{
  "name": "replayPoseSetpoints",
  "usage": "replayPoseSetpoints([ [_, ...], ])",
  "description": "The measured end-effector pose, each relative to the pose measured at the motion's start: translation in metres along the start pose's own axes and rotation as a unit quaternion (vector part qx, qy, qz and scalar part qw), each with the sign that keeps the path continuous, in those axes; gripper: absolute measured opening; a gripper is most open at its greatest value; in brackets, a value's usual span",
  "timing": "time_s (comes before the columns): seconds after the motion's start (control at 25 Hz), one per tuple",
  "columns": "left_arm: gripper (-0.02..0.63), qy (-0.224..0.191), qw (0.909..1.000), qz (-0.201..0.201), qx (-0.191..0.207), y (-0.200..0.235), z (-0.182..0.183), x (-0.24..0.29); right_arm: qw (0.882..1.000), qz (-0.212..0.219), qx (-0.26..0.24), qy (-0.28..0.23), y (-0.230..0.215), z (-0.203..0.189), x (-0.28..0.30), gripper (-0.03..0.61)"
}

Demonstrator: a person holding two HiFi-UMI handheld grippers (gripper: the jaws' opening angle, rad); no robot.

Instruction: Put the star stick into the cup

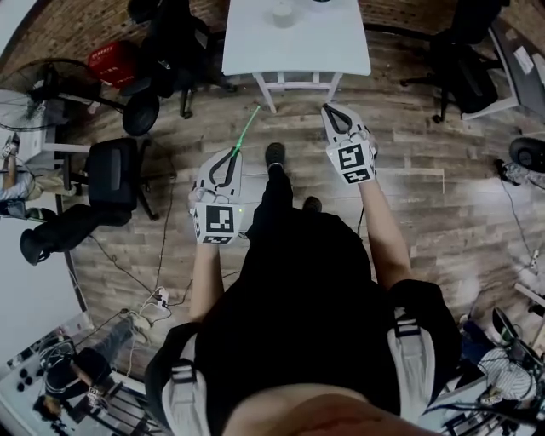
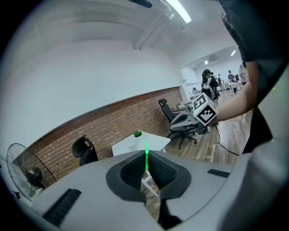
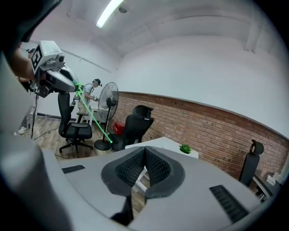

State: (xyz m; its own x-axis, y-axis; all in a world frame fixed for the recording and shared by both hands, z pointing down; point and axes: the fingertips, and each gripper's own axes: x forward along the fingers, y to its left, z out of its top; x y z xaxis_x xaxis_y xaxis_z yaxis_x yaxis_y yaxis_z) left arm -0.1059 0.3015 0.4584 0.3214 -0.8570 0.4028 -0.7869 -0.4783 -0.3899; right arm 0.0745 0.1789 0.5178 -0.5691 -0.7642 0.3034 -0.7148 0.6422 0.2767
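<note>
Okay, I'm pinching the star stick (image 1: 248, 129) in the left gripper (image 1: 232, 157), jaws pressing together on its near end, as the left gripper view is showing. The thin green rod is sticking out ahead and slightly downward toward the white table (image 1: 255, 47), well short of it and over bare wood floor. The right gripper (image 1: 334, 111) is hanging beside it with jaws pressed together on nothing, so it's idle.

I'm judging the stick as very light, thin and fairly stiff, probably smooth plastic, so the weight is no issue but slip and swivel are. Since I'm holding it at one end, the long free length is acting as a lever and any bump on a rim could be twisting it in the ribbed pads. I'm not making out the star itself in any view; the far tip is too small.

A small white thing (image 1: 282, 14) is sitting on the table's far part, possibly the cup, but I'm not sure. For the drop-in, I'm reckoning the end grip is the right spot: it's leaving the whole shaft free to go in tip first.
</note>
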Motion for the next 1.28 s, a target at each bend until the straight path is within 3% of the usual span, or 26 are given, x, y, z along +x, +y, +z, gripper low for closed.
replayPoseSetpoints([
  [0.6,0.029,-0.013,0.9999,0.001,0.001,0.013,0.006,0.007,1.0,-0.008,0.0,-0.008,-0.003,0.012,0.01,-0.002],
  [1.28,0.029,-0.017,0.9996,-0.022,-0.008,0.059,0.003,0.064,1.0,-0.027,0.001,0.004,-0.028,0.019,0.062,-0.002],
])
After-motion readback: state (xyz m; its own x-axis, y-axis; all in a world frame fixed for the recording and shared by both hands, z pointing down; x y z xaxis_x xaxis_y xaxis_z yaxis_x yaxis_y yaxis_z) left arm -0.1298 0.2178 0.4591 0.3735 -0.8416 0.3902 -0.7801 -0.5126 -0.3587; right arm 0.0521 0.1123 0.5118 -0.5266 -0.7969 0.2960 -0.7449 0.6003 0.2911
